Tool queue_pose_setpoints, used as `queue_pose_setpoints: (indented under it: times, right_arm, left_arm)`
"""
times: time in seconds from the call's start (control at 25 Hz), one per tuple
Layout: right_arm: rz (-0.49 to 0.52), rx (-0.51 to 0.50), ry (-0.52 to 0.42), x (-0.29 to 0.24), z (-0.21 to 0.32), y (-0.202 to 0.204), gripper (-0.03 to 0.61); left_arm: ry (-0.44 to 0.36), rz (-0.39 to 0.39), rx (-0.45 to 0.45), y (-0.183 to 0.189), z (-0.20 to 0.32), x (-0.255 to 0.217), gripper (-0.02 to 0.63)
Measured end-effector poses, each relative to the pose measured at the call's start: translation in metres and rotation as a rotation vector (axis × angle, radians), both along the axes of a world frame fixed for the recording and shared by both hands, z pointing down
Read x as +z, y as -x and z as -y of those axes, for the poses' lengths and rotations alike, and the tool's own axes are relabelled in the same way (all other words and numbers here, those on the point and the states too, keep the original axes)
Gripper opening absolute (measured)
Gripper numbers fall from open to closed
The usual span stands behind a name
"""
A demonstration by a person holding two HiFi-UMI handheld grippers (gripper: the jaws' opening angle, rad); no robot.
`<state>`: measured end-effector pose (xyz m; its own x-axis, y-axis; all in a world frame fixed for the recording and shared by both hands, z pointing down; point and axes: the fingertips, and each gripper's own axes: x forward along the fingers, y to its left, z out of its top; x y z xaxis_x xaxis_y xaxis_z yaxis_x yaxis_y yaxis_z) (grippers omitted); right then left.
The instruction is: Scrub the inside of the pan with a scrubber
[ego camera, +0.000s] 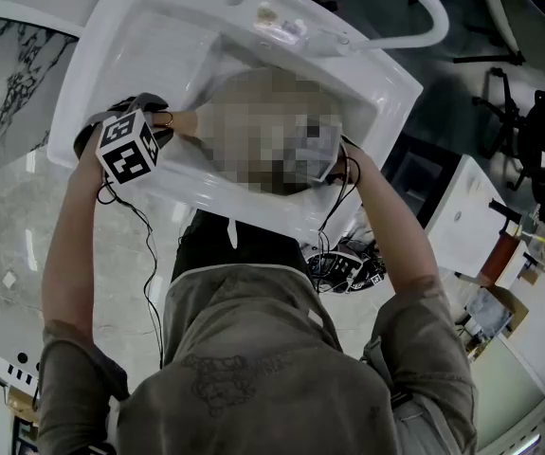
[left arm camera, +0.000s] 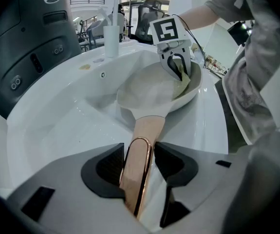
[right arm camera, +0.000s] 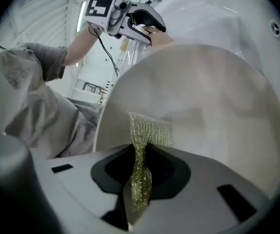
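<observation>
While the pan (left arm camera: 149,89) lies tilted in the basin of the white sink (left arm camera: 57,116), the left gripper (left arm camera: 139,160) clamps both jaws on the pan's rose-gold handle (left arm camera: 147,130). The handle runs from the near edge of the sink out to the bowl farther in. The black pads press on the handle from its left and right, with the metal loop at its end between them.

The right gripper (right arm camera: 140,174) pinches a greenish-gold mesh scrubber (right arm camera: 149,130) between its jaws. The mesh is squeezed thin in the grip and fans out into a flat flap just past the tips. That flap lies against the pale inner surface of the pan (whether it presses hard or only touches, I cannot tell). Seen from the left gripper view, the right gripper reaches down into the far right part of the bowl, close to the rim, its marker cube (left arm camera: 165,30) uppermost.

In the head view the left gripper is at the near left rim of the sink, and a mosaic patch covers most of the pan. The person's grey shirt (ego camera: 253,349) fills the near part of that view, and both bare forearms reach out to the basin.
</observation>
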<state>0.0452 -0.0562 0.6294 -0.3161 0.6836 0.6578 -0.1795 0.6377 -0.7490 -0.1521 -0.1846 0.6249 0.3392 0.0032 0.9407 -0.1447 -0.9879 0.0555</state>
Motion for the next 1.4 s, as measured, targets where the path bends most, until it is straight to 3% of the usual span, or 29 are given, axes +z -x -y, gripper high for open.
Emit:
queue_pose_setpoints:
  times: [0.16, 0.28, 0.36, 0.44, 0.52, 0.6, 0.68, 0.88, 1.04, 1.16, 1.24, 1.4]
  right_arm:
    - [0.053, 0.130, 0.141, -0.017, -0.001, 0.009, 0.075]
    - [0.087, 0.286, 0.218, -0.031, 0.015, 0.013, 0.074]
    - [0.147, 0.394, 0.217, -0.045, 0.034, 0.016, 0.072]
    - [0.216, 0.458, 0.074, -0.056, 0.062, 0.018, 0.072]
    - [0.271, 0.450, -0.197, -0.060, 0.094, 0.019, 0.072]
    - [0.300, 0.365, -0.468, -0.059, 0.119, 0.020, 0.072]
    - [0.300, 0.241, -0.675, -0.054, 0.134, 0.023, 0.073]
    - [0.192, -0.104, -0.989, -0.017, 0.152, 0.023, 0.074]
    - [0.141, -0.367, -1.153, 0.014, 0.161, 0.020, 0.074]
    - [0.155, -0.481, -1.237, 0.026, 0.167, 0.024, 0.073]
    - [0.158, -0.532, -1.245, 0.037, 0.167, 0.024, 0.072]
    - [0.123, -0.568, -1.159, 0.063, 0.157, 0.010, 0.073]
  left_arm:
    - [-0.002, -0.001, 0.000, 0.000, 0.000, 0.000, 0.204]
    - [0.001, -0.001, 0.000, 0.000, 0.000, -0.002, 0.204]
    - [0.000, -0.001, 0.000, 0.000, 0.000, -0.002, 0.204]
    - [-0.002, -0.002, 0.001, 0.000, 0.000, -0.001, 0.204]
    - [-0.002, -0.003, 0.002, 0.000, 0.000, -0.001, 0.204]
    - [0.000, -0.002, 0.003, 0.000, 0.000, -0.002, 0.204]
    - [0.001, -0.002, 0.003, 0.000, 0.000, -0.002, 0.204]
    - [0.003, -0.006, 0.003, -0.001, -0.001, -0.001, 0.204]
    - [0.003, -0.004, 0.004, 0.000, -0.001, -0.002, 0.204]
    - [-0.001, -0.004, 0.003, 0.000, 0.000, -0.002, 0.204]
    - [-0.001, -0.005, 0.003, 0.000, 0.000, -0.002, 0.204]
    - [0.001, -0.006, 0.003, 0.000, 0.000, -0.002, 0.204]
